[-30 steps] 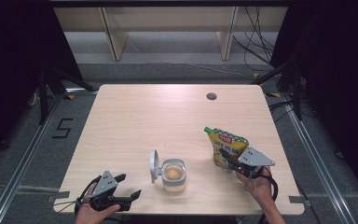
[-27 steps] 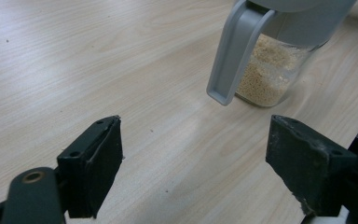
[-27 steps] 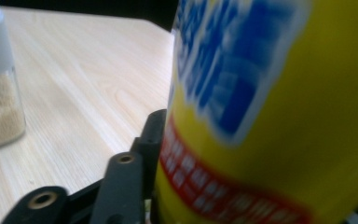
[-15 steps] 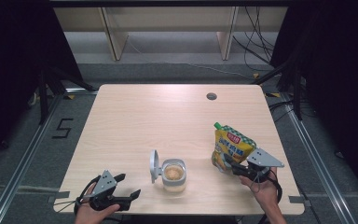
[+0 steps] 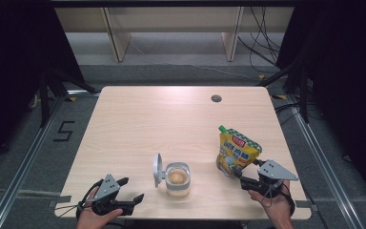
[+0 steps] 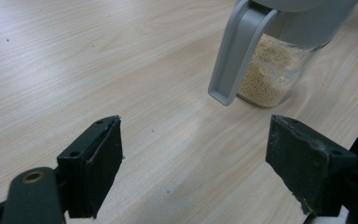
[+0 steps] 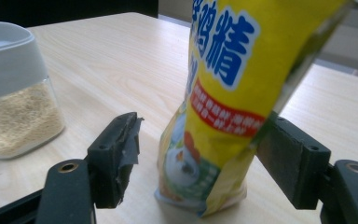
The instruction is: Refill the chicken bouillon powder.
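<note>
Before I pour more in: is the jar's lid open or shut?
Open. The jar has its grey lid flipped up at its left side, granules visible inside.

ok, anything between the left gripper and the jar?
Nothing visible. The left gripper is open, with only bare table ahead of its jaws up to the jar. The jar's open lid hangs down its near side, toward the gripper.

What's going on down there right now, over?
Right gripper jaws just opened around upright yellow pouch. Left gripper open, idle. Open grain jar nearby.
</note>
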